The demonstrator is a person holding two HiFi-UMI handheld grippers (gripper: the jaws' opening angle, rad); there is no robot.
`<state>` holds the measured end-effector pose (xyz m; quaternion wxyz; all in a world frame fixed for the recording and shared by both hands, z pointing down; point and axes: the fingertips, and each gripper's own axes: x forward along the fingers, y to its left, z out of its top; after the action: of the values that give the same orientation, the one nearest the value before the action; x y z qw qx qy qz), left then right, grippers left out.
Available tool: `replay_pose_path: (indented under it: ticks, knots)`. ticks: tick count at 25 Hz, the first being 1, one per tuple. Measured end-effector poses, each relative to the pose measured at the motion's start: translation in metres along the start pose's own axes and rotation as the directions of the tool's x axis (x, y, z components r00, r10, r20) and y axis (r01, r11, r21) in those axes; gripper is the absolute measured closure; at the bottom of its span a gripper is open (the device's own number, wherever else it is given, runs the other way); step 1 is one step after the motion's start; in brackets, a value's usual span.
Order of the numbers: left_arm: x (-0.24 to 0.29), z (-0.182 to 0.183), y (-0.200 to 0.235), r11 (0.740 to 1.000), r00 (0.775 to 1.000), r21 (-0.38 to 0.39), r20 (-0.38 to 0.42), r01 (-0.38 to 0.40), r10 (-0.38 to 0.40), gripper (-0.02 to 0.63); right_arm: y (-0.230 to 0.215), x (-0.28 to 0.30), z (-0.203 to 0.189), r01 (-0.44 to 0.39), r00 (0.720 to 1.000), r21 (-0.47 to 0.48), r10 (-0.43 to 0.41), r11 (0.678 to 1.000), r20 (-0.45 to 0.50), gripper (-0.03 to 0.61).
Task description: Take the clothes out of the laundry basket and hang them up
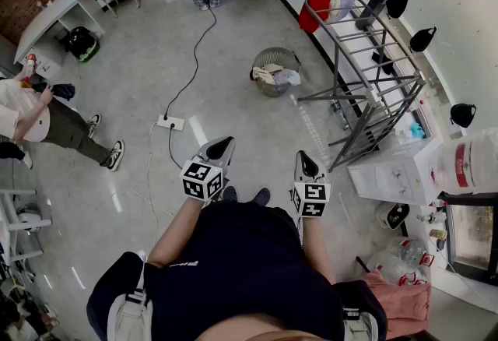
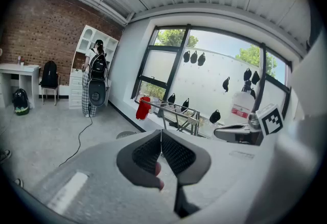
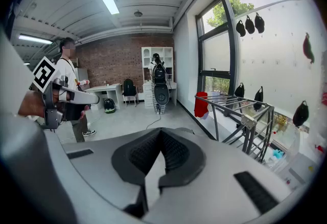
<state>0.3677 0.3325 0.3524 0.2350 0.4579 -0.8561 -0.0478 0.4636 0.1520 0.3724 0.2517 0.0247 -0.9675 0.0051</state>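
The left gripper [image 1: 224, 146] and right gripper [image 1: 304, 159] are both closed tight and hold nothing. They hang side by side over the floor. The basket [image 1: 265, 56] sits far off on the floor with clothes [image 1: 278, 76] in it, just left of the rack [image 1: 366, 59]. A red cloth [image 1: 317, 9] hangs on the rack.
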Motion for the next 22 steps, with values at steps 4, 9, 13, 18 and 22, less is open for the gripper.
replay_pose_path:
  ticks: [4,9,13,18,22]
  knots:
    - [0.001,-0.001,0.000,1.000,1.000,0.000,-0.008,-0.008,0.008,0.589,-0.002,0.001,0.000,-0.006,1.000,-0.001,0.006,1.000,-0.002,0.579]
    - [0.003,-0.002,-0.001,1.000,1.000,-0.004,-0.013,-0.013,0.013,0.589,-0.006,0.002,0.000,-0.014,1.000,0.006,0.014,1.000,-0.001,0.580]
    - [0.007,-0.003,-0.002,1.000,1.000,-0.009,-0.015,-0.017,0.017,0.589,-0.006,0.004,-0.002,-0.033,0.999,0.005,0.033,0.999,-0.006,0.580]
    - [0.016,-0.005,-0.007,1.000,1.000,-0.012,-0.016,-0.022,0.022,0.589,-0.015,0.007,-0.003,-0.048,0.999,0.011,0.048,0.999,0.008,0.578]
    - [0.025,-0.004,-0.008,0.999,0.999,-0.005,-0.013,-0.040,0.040,0.589,-0.023,0.013,-0.001,-0.054,0.998,-0.021,0.055,0.998,0.024,0.577]
